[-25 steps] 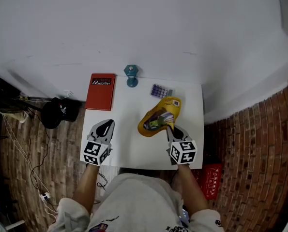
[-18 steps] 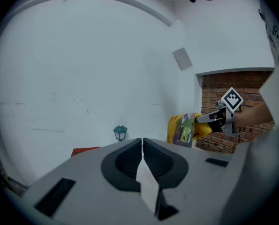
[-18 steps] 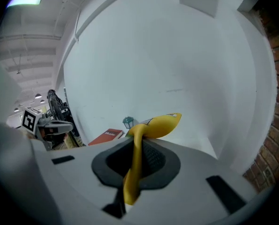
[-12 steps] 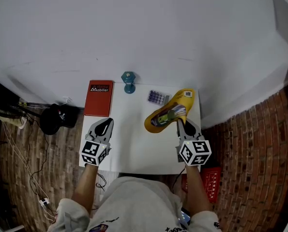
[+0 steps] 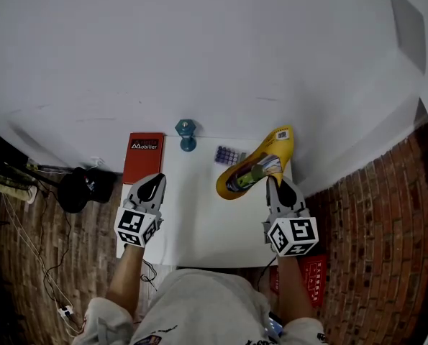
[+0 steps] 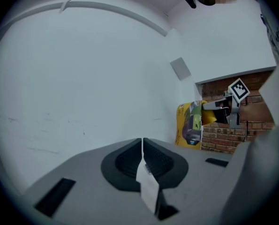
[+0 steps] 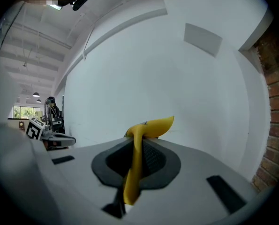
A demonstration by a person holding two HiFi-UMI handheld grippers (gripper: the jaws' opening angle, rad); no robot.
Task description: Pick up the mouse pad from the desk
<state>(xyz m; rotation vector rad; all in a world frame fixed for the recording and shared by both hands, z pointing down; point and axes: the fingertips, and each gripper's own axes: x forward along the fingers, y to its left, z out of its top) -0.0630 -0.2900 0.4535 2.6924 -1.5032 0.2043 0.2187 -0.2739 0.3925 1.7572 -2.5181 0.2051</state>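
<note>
The yellow mouse pad (image 5: 258, 165), printed on its upper face, hangs bent in the air above the right back part of the white desk (image 5: 199, 225). My right gripper (image 5: 273, 181) is shut on its near edge. In the right gripper view the yellow sheet (image 7: 135, 161) stands edge-on between the pads and curls over past the tips (image 7: 138, 142). My left gripper (image 5: 154, 181) hovers over the desk's left side with its jaws shut (image 6: 142, 142) and nothing held. From the left gripper view the pad (image 6: 189, 124) and the right gripper (image 6: 222, 112) show off to the right.
A red book (image 5: 143, 157) lies at the desk's back left, with a teal object (image 5: 186, 134) and a small purple keypad (image 5: 226, 154) along the back edge by the white wall. A black object (image 5: 80, 187) and cables lie left of the desk. A red crate (image 5: 316, 275) stands at its right.
My right gripper has risen and shifted right with the mouse pad, which has come up off the desk. The left gripper has risen a little.
</note>
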